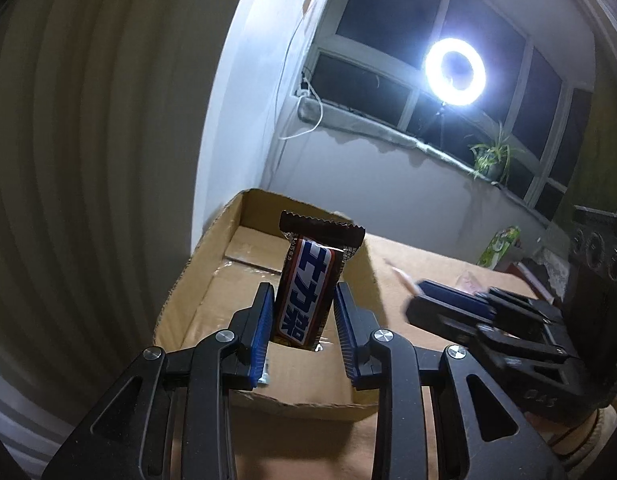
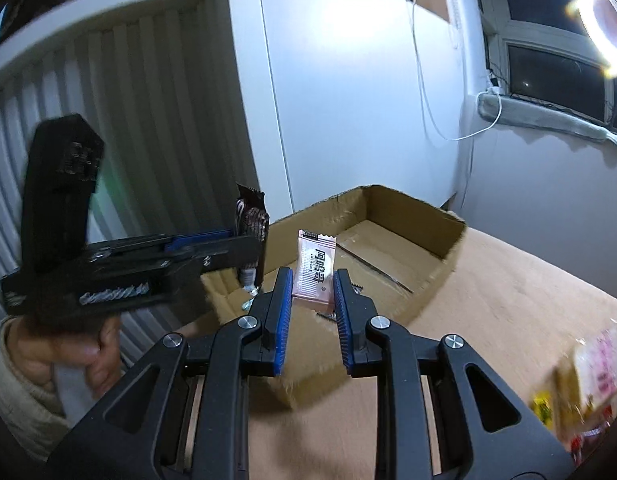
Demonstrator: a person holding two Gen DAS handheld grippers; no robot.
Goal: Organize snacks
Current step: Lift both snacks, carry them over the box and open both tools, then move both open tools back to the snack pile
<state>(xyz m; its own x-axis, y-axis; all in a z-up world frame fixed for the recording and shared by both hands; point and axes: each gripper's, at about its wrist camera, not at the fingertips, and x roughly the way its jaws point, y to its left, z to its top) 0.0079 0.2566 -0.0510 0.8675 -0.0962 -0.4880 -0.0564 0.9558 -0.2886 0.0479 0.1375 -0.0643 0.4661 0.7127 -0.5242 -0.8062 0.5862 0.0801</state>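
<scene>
Left claw (image 1: pixel 304 320) clenched on brown chocolate bar wrapper with blue-white lettering (image 1: pixel 308 284), held upright above open corrugated cardboard box (image 1: pixel 196 272). Right claw (image 2: pixel 310 300) around pale pink sachet with dark print (image 2: pixel 314 266), apparently gripped, over box near wall; pad contact unclear through blur. Box on tan bench (image 2: pixel 508 300).

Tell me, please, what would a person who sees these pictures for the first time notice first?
First, the bright ring light in front of the dark window, upper right. Next, the brown snack bar held upright in the left gripper above the open cardboard box. Beside it, the right gripper holds a pink packet over the same box.
</scene>
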